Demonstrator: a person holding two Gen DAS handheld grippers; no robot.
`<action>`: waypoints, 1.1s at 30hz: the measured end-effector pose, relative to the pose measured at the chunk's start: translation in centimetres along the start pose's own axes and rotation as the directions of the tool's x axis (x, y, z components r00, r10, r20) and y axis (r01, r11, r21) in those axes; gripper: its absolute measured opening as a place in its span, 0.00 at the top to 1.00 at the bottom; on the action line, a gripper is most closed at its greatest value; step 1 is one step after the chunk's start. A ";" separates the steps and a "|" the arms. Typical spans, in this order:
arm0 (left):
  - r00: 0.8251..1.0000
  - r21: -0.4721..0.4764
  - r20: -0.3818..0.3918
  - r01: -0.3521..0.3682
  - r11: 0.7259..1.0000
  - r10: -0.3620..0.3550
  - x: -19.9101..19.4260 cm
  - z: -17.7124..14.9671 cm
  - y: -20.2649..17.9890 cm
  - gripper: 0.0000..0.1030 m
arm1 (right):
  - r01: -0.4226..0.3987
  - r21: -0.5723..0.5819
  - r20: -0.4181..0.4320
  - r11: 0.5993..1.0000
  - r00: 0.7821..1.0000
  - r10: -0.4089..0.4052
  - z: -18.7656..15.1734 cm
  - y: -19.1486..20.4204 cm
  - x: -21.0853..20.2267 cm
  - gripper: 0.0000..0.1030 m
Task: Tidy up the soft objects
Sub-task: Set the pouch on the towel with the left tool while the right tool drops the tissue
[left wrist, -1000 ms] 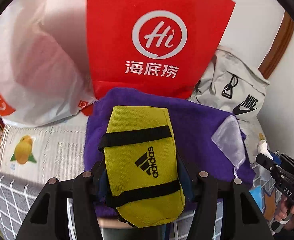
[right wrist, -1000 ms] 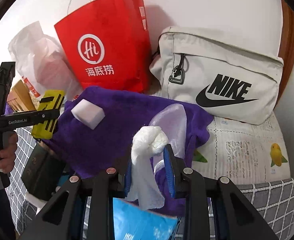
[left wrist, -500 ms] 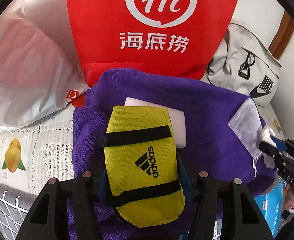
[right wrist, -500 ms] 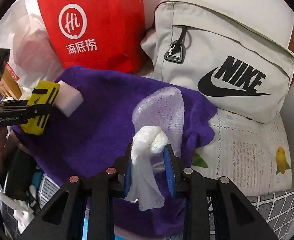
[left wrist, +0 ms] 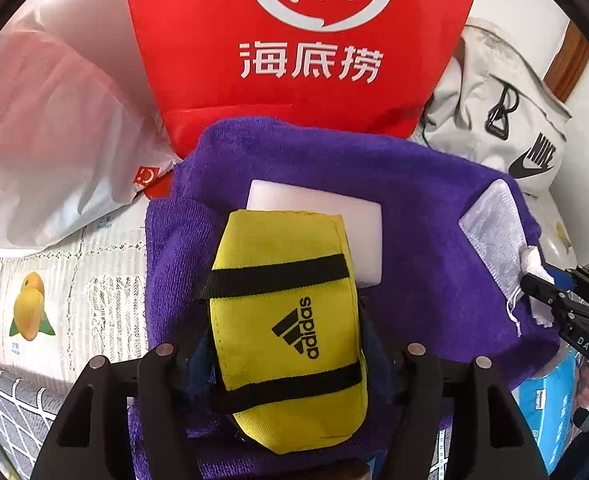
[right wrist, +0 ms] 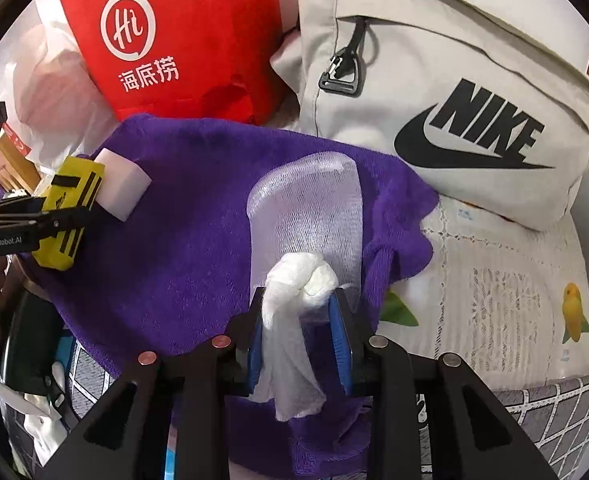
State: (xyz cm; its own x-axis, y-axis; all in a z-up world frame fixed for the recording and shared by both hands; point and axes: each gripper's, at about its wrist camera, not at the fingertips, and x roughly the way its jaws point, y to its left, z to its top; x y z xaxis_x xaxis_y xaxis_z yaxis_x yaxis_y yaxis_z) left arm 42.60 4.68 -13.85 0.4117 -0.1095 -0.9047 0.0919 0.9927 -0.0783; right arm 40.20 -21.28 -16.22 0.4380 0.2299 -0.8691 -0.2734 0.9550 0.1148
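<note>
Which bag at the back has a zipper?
The grey Nike bag: a black zipper pull hangs on its front. The red paper bag and white plastic bag show none.

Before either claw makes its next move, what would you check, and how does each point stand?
1. Yellow Adidas fabric pouch between the left gripper's fingers, whose jaws have just been opening; pads pressing it: cannot tell.
2. Pouch over the purple terry towel: ok.
3. Pouch clear of the white foam block: not ok, they touch.
4. Right gripper shut on the knotted white cloth: ok.
5. Cloth above the sheer mesh bag lying on the towel: ok.
</note>
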 end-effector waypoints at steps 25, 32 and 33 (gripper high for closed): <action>0.996 -0.030 0.076 -0.035 0.999 0.038 -8.1 -4.3 0.0 0.24 | 0.002 0.028 0.100 1.000 0.995 -0.005 -3.2 0.6 -8.0 0.51; 0.996 -0.045 0.091 -0.010 0.999 0.014 -11.6 -9.3 -0.3 0.24 | -0.029 0.028 0.136 0.999 0.990 0.025 -6.6 2.7 -11.7 0.51; 0.996 -0.045 0.092 -0.007 0.999 0.012 -11.9 -9.8 -0.5 0.24 | -0.031 0.024 0.138 0.999 0.990 0.028 -7.0 3.0 -12.1 0.51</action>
State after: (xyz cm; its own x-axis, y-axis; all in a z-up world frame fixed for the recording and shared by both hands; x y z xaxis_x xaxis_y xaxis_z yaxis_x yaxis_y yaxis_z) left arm 28.79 6.03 -7.18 0.4943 -0.1022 -0.8633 0.0478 0.9948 -0.0904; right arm 28.10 -22.53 -8.72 0.5441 0.2798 -0.7910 -0.2665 0.9516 0.1533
